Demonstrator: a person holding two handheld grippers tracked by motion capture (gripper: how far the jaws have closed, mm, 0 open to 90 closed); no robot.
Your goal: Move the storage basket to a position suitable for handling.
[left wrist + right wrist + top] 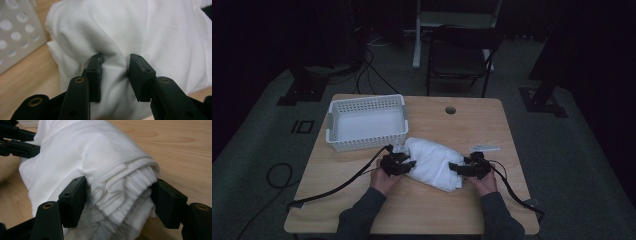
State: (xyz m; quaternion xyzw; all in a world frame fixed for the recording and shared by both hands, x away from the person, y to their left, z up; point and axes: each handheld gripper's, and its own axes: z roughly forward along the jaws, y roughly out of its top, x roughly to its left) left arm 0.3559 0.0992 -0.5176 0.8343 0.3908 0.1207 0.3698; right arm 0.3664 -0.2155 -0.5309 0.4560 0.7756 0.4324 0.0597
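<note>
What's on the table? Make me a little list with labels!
table: wooden, with a round hole near the far edge
cloth: white, bundled up, lying mid-table
basket: white with holes, empty, on the far left, beside the cloth
left gripper: jaws pinching a fold of the cloth
right gripper: jaws wide around the cloth's bunched end
small grey piece: right of the cloth, too small to tell what it is
</note>
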